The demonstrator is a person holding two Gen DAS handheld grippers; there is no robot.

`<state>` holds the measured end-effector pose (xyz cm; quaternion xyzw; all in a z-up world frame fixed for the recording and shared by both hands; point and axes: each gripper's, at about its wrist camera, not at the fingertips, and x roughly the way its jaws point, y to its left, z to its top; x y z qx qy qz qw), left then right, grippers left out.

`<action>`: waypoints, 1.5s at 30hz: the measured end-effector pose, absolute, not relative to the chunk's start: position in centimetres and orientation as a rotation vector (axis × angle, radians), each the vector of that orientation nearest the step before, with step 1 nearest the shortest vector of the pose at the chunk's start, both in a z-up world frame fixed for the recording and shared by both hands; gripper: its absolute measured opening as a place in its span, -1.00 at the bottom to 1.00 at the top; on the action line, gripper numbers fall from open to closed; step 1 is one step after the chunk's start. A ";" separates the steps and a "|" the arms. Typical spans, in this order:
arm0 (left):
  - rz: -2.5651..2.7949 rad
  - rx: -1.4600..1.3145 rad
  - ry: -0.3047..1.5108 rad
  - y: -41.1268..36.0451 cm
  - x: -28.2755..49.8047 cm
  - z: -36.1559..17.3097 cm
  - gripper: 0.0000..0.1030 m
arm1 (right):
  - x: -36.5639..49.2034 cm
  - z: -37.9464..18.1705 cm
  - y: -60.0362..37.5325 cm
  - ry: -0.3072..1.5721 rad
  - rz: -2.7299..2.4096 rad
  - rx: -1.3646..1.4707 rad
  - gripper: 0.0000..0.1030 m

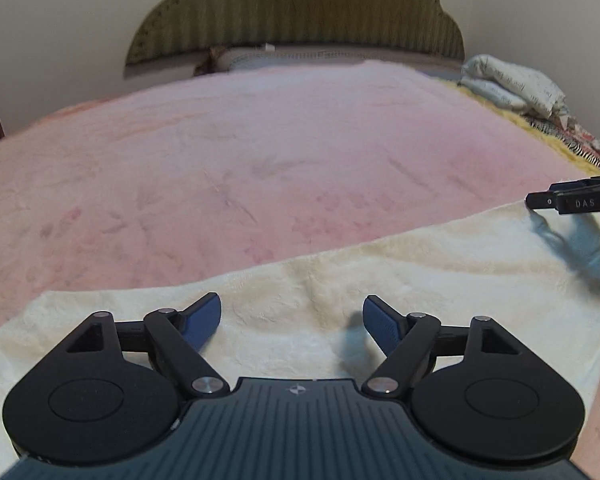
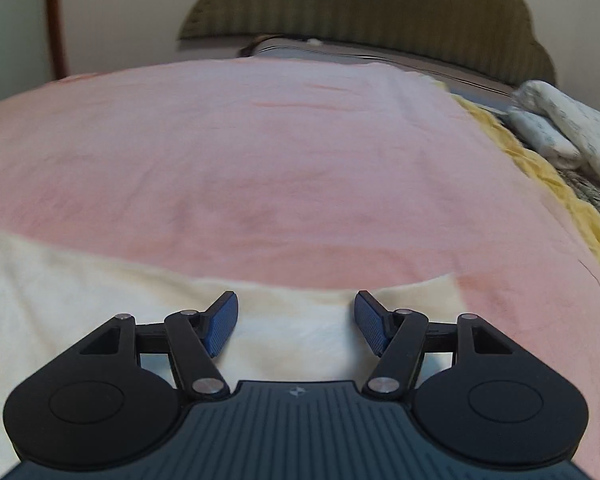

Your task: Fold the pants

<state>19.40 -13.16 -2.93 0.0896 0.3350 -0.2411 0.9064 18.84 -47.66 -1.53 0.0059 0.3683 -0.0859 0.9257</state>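
The cream fleece pants (image 1: 400,276) lie flat across the near part of a pink bed cover (image 1: 260,160). My left gripper (image 1: 292,316) is open just above the pants, with nothing between its blue pads. The right gripper's black fingertips (image 1: 540,201) show at the right edge of the left wrist view, over the pants' far right corner. In the right wrist view the pants (image 2: 100,280) fill the lower left, and my right gripper (image 2: 296,314) is open and empty over their far edge.
A green striped headboard (image 1: 300,12) stands at the far end of the bed. Folded white bedding (image 1: 516,84) lies at the far right on a yellow blanket (image 2: 540,176). A grey pillow (image 1: 284,58) lies by the headboard.
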 end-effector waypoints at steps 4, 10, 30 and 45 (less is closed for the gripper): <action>-0.542 0.211 0.623 -13.4 16.4 -2.2 0.66 | 15.7 0.4 -48.0 0.652 -0.204 0.067 0.26; -0.632 0.278 0.635 -14.8 13.2 -4.2 0.71 | 11.9 -1.4 -45.8 0.727 -0.053 0.103 0.48; -0.632 0.228 0.627 -13.1 12.8 -6.6 1.00 | 2.9 0.4 -44.4 0.581 -0.071 0.191 0.85; -0.634 0.221 0.629 -13.1 12.9 -6.8 1.00 | -3.1 -3.6 -51.1 0.455 -0.154 0.912 0.92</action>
